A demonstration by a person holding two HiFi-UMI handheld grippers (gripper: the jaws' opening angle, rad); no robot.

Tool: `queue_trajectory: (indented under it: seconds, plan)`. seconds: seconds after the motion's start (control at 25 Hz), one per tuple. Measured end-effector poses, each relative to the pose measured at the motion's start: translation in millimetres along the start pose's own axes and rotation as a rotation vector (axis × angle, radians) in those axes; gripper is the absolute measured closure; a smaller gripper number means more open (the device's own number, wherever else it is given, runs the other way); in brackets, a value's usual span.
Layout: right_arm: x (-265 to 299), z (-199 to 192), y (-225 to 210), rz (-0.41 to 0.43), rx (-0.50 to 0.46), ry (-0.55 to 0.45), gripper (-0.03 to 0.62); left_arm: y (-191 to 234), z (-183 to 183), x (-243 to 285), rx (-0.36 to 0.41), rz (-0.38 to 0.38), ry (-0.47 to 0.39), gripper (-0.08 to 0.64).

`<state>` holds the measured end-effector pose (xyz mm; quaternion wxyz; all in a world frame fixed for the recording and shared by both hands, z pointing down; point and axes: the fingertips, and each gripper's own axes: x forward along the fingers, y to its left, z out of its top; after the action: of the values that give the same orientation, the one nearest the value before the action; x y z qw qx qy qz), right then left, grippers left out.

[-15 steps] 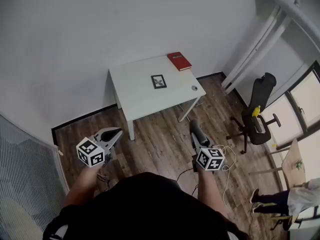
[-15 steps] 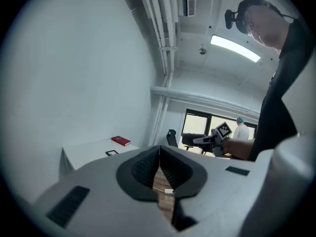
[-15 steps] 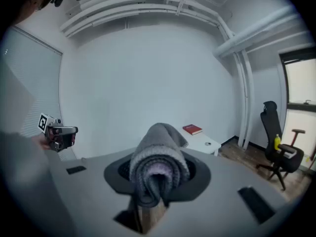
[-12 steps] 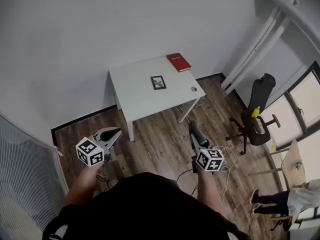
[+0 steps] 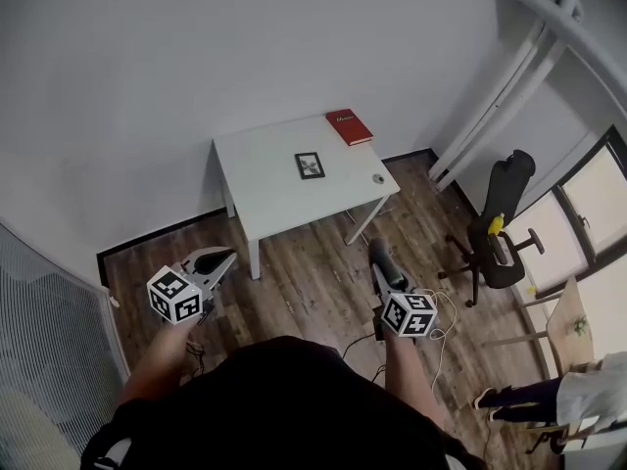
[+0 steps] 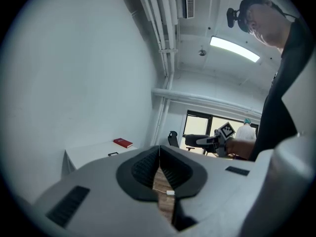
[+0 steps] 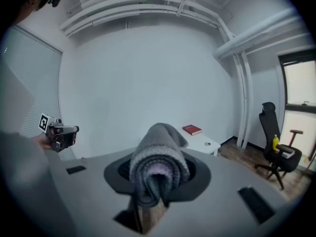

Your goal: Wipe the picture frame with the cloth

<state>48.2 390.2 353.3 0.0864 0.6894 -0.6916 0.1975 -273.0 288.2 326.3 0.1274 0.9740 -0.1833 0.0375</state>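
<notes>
Grey cloth (image 7: 158,163) bunched between jaws of your right gripper (image 5: 379,254), clamped tight. Your left gripper (image 5: 228,258) pressed closed, empty. Picture frame (image 5: 311,165) lies flat on white table (image 5: 260,182), well ahead of both.

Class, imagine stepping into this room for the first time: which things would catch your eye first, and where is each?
The white table by the wall stands out, with a red book at its far corner and a small picture frame lying near the middle. Nearer, the right gripper is shut on a rolled grey cloth, while the left gripper is shut on nothing.
</notes>
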Motion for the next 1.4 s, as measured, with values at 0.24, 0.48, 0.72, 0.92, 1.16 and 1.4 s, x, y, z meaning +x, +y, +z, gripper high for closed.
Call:
queue_trajectory:
  seconds: [0.24, 0.48, 0.72, 0.92, 1.16, 1.4]
  plan:
    - [0, 2, 1, -0.016, 0.002, 0.006, 0.480, 4, -1, 1, -0.007, -0.001, -0.004, 0.549]
    - [10, -3, 12, -0.001, -0.004, 0.017, 0.480, 8, -9, 0, -0.005, -0.009, 0.007, 0.548]
    - [22, 0, 14, 0.013, -0.011, 0.024, 0.480, 19, -10, -2, -0.017, 0.013, 0.005, 0.549]
    - [34, 2, 11, 0.019, -0.013, 0.027, 0.480, 29, -14, 4, -0.029, 0.020, 0.013, 0.548]
    - [50, -3, 1, 0.021, 0.005, 0.045, 0.480, 36, -16, 23, -0.036, 0.004, 0.029, 0.548]
    - [72, -8, -25, 0.015, 0.027, 0.071, 0.480, 49, -19, 55, -0.046, 0.004, 0.055, 0.548]
